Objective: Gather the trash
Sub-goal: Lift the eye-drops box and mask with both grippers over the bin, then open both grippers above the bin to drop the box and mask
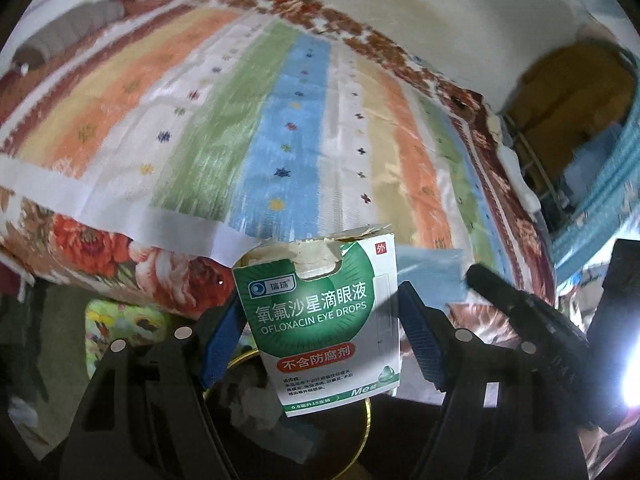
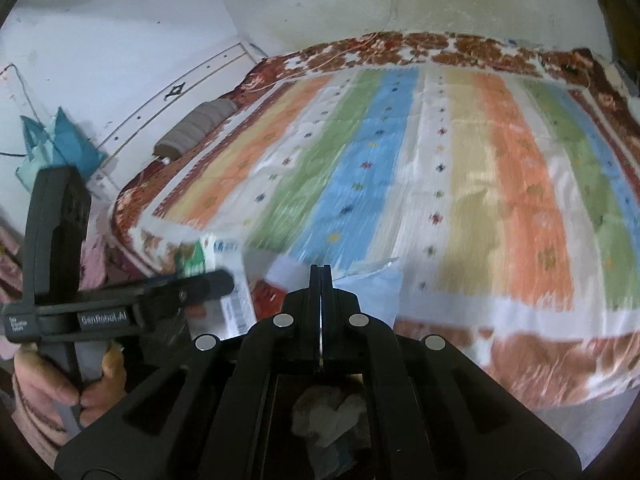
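The gold-rimmed bin (image 1: 366, 432) holds crumpled tissue (image 1: 248, 400). Left fingers (image 1: 224, 344) clamp the eye-drops box (image 1: 320, 320) above it; the right gripper (image 2: 321, 280) is clenched empty.

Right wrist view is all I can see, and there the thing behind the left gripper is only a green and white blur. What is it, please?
Observer: A green and white cardboard eye-drops box, held between the blue pads of the left gripper.
Operator: Is the box closed?
Observer: No, its top flap is torn open.
Operator: What lies under it?
Observer: A dark bin with a gold rim, with white crumpled tissue inside.
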Demonstrator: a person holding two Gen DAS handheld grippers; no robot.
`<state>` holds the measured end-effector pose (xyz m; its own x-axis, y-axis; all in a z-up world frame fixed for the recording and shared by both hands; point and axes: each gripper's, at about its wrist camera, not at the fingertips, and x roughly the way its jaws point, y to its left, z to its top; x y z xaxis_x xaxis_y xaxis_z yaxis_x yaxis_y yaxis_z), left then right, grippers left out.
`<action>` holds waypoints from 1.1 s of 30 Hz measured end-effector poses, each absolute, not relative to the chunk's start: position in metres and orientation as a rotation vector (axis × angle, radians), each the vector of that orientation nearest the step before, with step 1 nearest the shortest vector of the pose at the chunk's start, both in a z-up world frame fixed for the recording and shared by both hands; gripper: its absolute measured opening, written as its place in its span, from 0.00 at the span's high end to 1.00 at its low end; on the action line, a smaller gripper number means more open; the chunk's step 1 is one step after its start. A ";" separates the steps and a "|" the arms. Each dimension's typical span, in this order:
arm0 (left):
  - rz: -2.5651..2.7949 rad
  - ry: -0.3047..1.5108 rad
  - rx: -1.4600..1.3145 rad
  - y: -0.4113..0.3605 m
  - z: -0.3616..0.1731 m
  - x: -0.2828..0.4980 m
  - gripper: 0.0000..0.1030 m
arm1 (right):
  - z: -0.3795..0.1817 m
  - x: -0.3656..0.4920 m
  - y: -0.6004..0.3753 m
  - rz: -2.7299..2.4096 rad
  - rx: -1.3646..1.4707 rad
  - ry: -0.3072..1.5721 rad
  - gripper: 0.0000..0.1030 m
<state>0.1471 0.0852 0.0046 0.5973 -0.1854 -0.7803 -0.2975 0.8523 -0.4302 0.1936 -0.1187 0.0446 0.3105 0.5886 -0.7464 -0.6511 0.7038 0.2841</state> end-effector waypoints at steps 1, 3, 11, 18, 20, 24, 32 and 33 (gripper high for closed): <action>0.055 0.934 -0.550 0.081 0.007 0.142 0.29 | 0.044 0.187 -0.122 0.815 -0.080 0.948 1.00; 0.039 0.929 -0.524 0.074 0.007 0.134 0.29 | 0.040 0.174 -0.127 0.808 -0.092 0.945 1.00; 0.023 0.970 -0.494 0.059 -0.012 0.104 0.29 | 0.017 0.134 -0.150 0.804 -0.059 1.009 1.00; 0.053 1.005 -0.496 0.047 -0.031 0.082 0.28 | -0.011 0.114 -0.156 0.785 -0.051 1.098 1.00; 0.066 1.009 -0.467 0.042 -0.033 0.079 0.23 | -0.016 0.112 -0.156 0.786 -0.051 1.128 0.99; 0.082 1.012 -0.471 0.044 -0.035 0.074 0.13 | -0.019 0.111 -0.163 0.742 -0.040 1.139 0.86; 0.098 0.976 -0.445 0.052 -0.033 0.051 0.06 | -0.012 0.095 -0.179 0.716 -0.067 1.072 0.66; 0.101 0.968 -0.430 0.052 -0.033 0.047 0.06 | -0.010 0.091 -0.183 0.702 -0.079 1.052 0.65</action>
